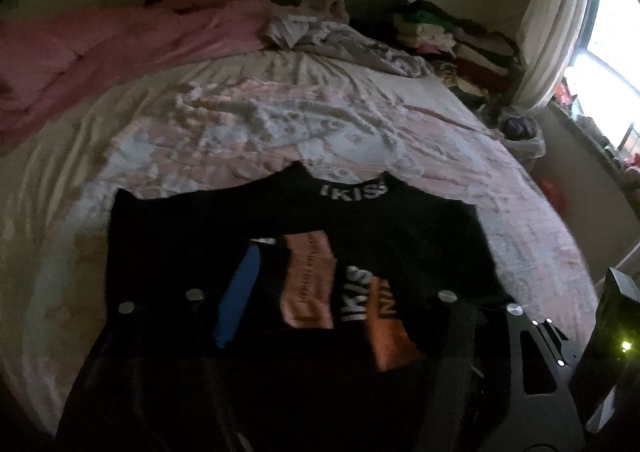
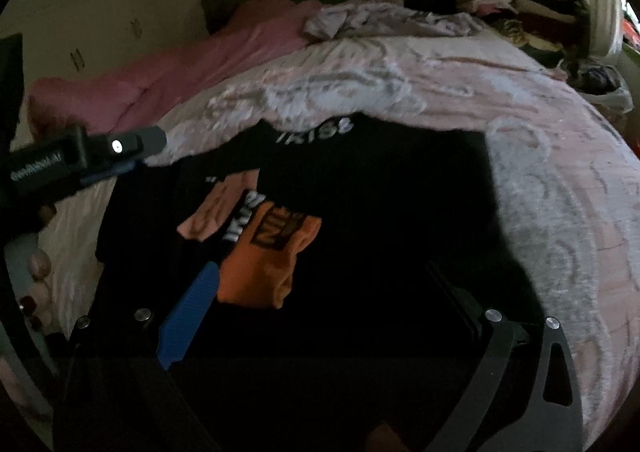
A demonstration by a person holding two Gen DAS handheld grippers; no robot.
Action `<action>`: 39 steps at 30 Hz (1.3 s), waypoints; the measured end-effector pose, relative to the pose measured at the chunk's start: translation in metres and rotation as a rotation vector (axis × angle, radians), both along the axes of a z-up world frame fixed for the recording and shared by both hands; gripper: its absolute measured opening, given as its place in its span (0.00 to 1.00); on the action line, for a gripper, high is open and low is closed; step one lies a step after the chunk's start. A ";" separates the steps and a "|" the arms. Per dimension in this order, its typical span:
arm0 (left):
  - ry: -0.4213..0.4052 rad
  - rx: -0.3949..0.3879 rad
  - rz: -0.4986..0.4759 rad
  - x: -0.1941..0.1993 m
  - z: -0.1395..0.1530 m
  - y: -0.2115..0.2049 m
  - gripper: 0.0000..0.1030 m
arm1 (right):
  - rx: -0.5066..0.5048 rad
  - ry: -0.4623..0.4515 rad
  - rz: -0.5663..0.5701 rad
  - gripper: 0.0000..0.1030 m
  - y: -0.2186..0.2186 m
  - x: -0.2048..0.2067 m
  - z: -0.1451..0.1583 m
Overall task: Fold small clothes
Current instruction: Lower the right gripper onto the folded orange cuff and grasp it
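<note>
A black garment (image 1: 180,236) with a white-lettered waistband (image 1: 352,188) lies flat on the bed. On it sit a pink piece (image 1: 308,280) and an orange piece (image 1: 388,328) with a black lettered band between them. My left gripper (image 1: 348,292) hangs open over these pieces, its blue pad (image 1: 236,292) to their left, nothing pressed between the pads. In the right wrist view the orange piece (image 2: 264,260) and pink piece (image 2: 216,212) lie on the black garment (image 2: 400,192). My right gripper (image 2: 320,272) stands open over the dark cloth, blue pad (image 2: 188,316) on the left. The left gripper (image 2: 152,142) shows at the left edge.
The bed (image 1: 280,124) has a pale pink patterned cover. A pink blanket (image 1: 120,40) and a crumpled grey cloth (image 1: 320,32) lie at its head. Stacked clothes (image 1: 452,40) fill the far right corner by the curtain (image 1: 552,24). A person's hand (image 2: 36,292) shows lower left.
</note>
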State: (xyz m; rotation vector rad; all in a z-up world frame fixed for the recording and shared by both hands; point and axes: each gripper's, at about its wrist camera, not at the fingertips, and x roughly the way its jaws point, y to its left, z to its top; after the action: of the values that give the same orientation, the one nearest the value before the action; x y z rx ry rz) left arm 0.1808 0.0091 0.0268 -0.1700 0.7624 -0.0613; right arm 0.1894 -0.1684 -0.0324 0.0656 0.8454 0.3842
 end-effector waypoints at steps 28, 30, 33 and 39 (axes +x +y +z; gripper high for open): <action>-0.025 0.097 0.196 -0.027 -0.010 0.075 0.72 | 0.069 0.026 0.092 0.08 0.038 0.032 -0.027; -0.025 0.091 0.200 -0.027 -0.012 0.079 0.72 | 0.060 -0.014 0.102 0.08 0.039 0.028 -0.018; -0.025 0.091 0.209 -0.027 -0.013 0.086 0.72 | 0.055 -0.073 0.120 0.07 0.039 0.024 0.003; -0.032 0.071 0.231 -0.029 -0.014 0.099 0.72 | 0.015 -0.213 0.082 0.07 0.019 0.023 0.052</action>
State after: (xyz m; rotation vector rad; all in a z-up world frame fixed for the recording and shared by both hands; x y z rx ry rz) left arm 0.1522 0.1079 0.0125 -0.1884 0.7074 0.1818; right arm 0.2124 -0.1493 0.0198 0.0038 0.6357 0.4657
